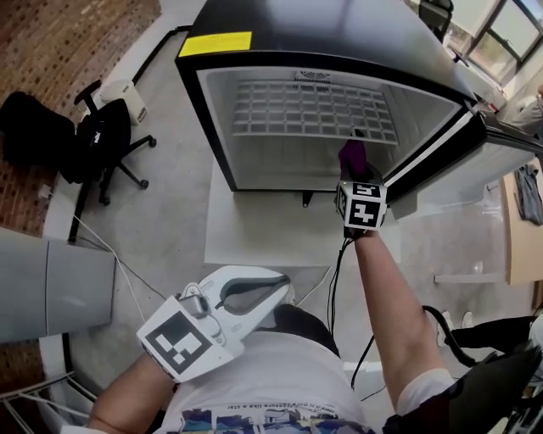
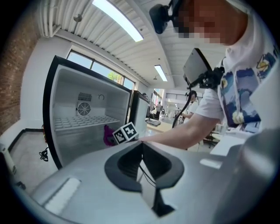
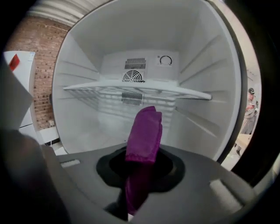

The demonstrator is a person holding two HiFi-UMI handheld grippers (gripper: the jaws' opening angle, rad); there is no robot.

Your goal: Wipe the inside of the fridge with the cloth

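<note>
A small black fridge (image 1: 212, 25) stands open on the floor, its white inside (image 3: 87, 122) bare apart from a wire shelf (image 1: 314, 110). My right gripper (image 1: 354, 165) is at the fridge mouth, shut on a folded purple cloth (image 3: 144, 135) that sticks forward toward the back wall. The cloth (image 1: 352, 154) shows just below the shelf's front edge in the head view. My left gripper (image 1: 276, 292) hangs low near my body, away from the fridge, shut with nothing between the jaws.
The fridge door (image 1: 475, 161) is swung open to the right. A black office chair (image 1: 102, 144) stands at the left near a brick wall. A grey cabinet (image 1: 51, 288) is at lower left. Cables (image 1: 335, 271) trail on the floor before the fridge.
</note>
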